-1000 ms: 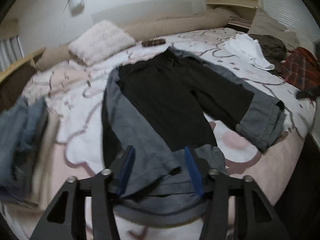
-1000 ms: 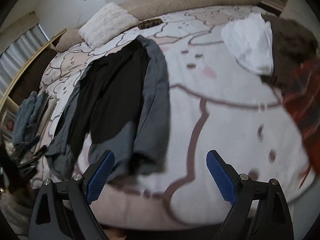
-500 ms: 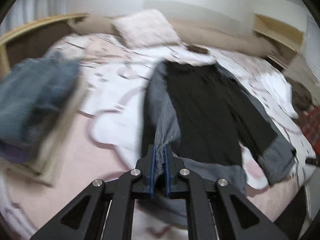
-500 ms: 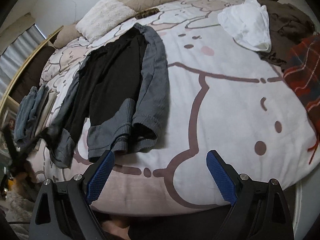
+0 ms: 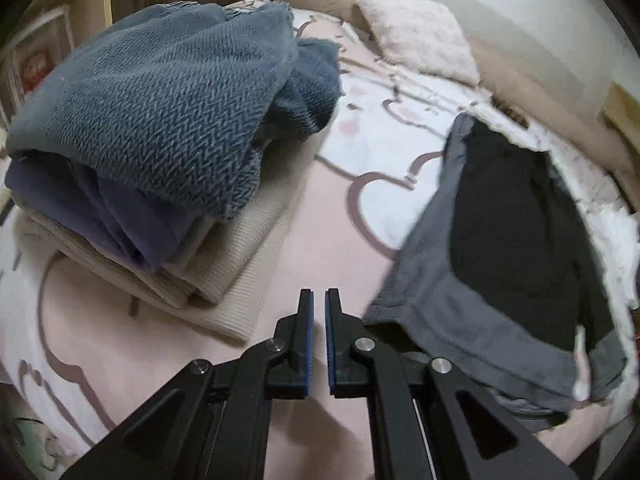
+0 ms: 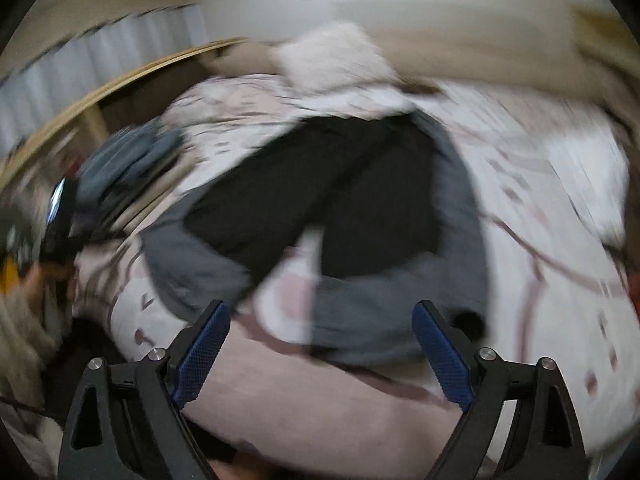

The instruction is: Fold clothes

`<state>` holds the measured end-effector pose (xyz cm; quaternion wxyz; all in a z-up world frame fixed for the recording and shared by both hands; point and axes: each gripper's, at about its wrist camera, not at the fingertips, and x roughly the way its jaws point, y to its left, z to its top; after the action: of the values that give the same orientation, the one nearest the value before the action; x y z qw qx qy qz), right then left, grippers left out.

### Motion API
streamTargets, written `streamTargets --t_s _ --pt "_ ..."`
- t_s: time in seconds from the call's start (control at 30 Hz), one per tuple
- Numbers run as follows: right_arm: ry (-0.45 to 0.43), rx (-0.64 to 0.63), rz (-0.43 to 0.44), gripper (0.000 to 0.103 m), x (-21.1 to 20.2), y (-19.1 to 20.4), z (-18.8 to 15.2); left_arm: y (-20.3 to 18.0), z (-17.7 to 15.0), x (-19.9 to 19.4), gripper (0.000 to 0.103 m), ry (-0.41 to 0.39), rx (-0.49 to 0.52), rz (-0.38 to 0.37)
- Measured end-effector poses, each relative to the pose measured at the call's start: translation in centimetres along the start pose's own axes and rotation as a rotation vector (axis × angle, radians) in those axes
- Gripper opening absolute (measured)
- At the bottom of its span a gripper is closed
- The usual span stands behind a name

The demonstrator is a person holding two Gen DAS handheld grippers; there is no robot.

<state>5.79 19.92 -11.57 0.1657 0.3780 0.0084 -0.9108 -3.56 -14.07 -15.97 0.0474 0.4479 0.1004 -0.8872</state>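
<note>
A black-and-grey top (image 5: 516, 240) lies spread on the bed, its grey sleeve cuff (image 5: 404, 304) just right of my left gripper (image 5: 316, 300). The left gripper is nearly shut with a thin gap and nothing between its blue pads. It hovers over the pink bedspread beside a stack of folded clothes. In the blurred right wrist view the same top (image 6: 320, 200) lies ahead, with a grey sleeve (image 6: 384, 304) between the fingers' line of sight. My right gripper (image 6: 320, 320) is wide open and empty above the bed's near edge.
A stack of folded clothes, a blue knit (image 5: 160, 92) on top of beige pieces (image 5: 224, 276), sits at the left. A fluffy pink pillow (image 5: 420, 36) lies by the headboard. White cloth (image 6: 588, 176) lies at the right of the bed.
My left gripper let go of the grey sleeve and swung left toward the folded stack. My right gripper moved left fast, now facing the top's lower sleeves.
</note>
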Motion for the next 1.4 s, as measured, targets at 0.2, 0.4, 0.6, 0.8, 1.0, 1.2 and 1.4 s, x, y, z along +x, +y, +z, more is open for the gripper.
streamTargets --t_s 0.2,0.4,0.6,0.8,1.0,1.2,1.4 --pt "0.012 -0.318 -0.044 0.058 5.3 8.5 -0.9 -2.5 -0.9 -1.8 0.063 -0.034 0.114 -0.071" --pt "0.024 -0.482 -0.172 0.027 8.9 10.6 -2.3 -3.0 -0.1 0.7 0.063 0.024 0.122 -0.115" --pt "0.008 -0.505 -0.196 0.006 7.8 10.2 -2.4 -3.4 0.3 3.5 0.006 0.105 0.065 -0.2" --pt "-0.041 -0.426 -0.198 0.006 3.4 9.1 -0.3 -3.7 0.3 -1.4 0.006 0.047 0.076 -0.261" --pt "0.08 -0.446 -0.125 0.006 3.5 9.5 -2.3 -4.3 -1.4 -0.8 0.006 0.084 0.2 -0.094" --pt "0.147 -0.55 -0.161 0.006 7.0 11.0 -6.0 -4.1 -2.0 0.9 0.01 0.089 0.231 0.026" --pt "0.094 -0.304 -0.098 0.083 3.2 7.6 -3.6 -4.3 -2.1 -1.0 0.056 0.037 0.243 0.075"
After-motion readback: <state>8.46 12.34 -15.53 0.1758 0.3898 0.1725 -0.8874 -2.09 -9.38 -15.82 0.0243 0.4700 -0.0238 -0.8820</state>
